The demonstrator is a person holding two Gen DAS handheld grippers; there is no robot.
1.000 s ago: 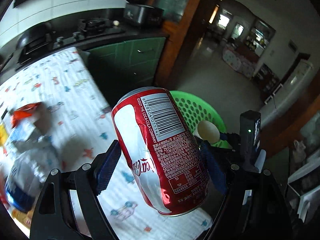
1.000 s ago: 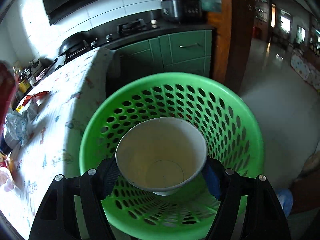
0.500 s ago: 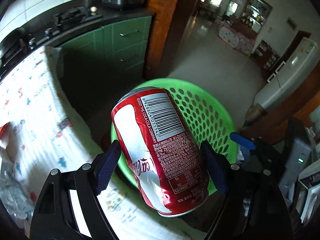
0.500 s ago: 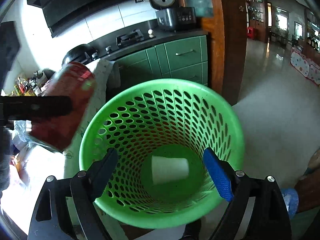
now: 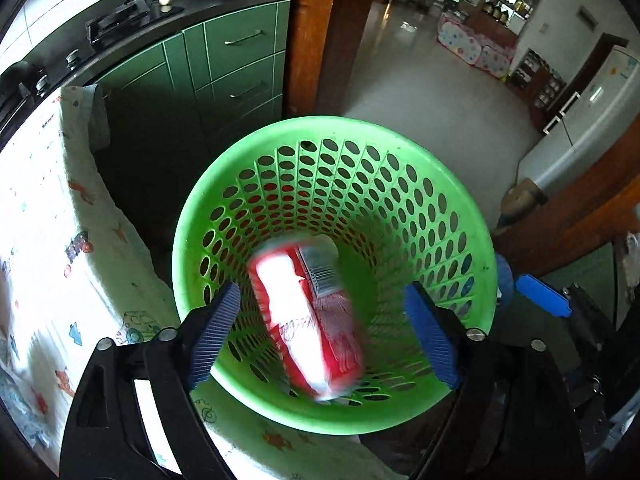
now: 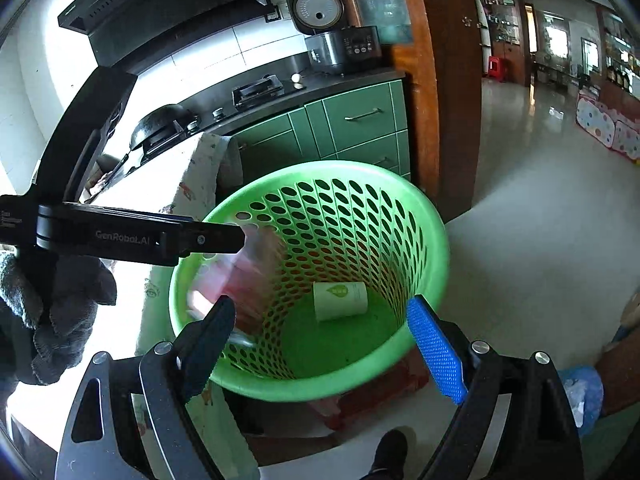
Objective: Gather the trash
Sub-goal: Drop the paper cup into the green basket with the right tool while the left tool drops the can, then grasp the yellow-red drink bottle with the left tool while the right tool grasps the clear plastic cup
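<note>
A green perforated basket (image 5: 320, 128) stands on the floor beside the table. My left gripper (image 5: 324, 332) is open above it. A red cola can (image 5: 308, 312), blurred, is falling free inside the basket, below the open jaws. In the right wrist view the can (image 6: 244, 276) is a red blur against the basket's (image 6: 424, 216) left wall. A white paper cup (image 6: 340, 300) lies on its side on the basket floor. My right gripper (image 6: 320, 344) is open and empty above the basket's near rim. The left gripper's body (image 6: 120, 236) reaches in from the left.
A table with a patterned white cloth (image 5: 44, 208) lies left of the basket. Green kitchen cabinets (image 5: 224, 60) with a stove and a rice cooker (image 6: 340, 44) stand behind. A wooden door post (image 6: 448, 80) stands to the right of the cabinets, with tiled floor (image 6: 540, 200) beyond.
My left gripper moved over the basket, opened and let go of the cola can, which now falls inside. My right gripper had dropped the paper cup and stays open.
</note>
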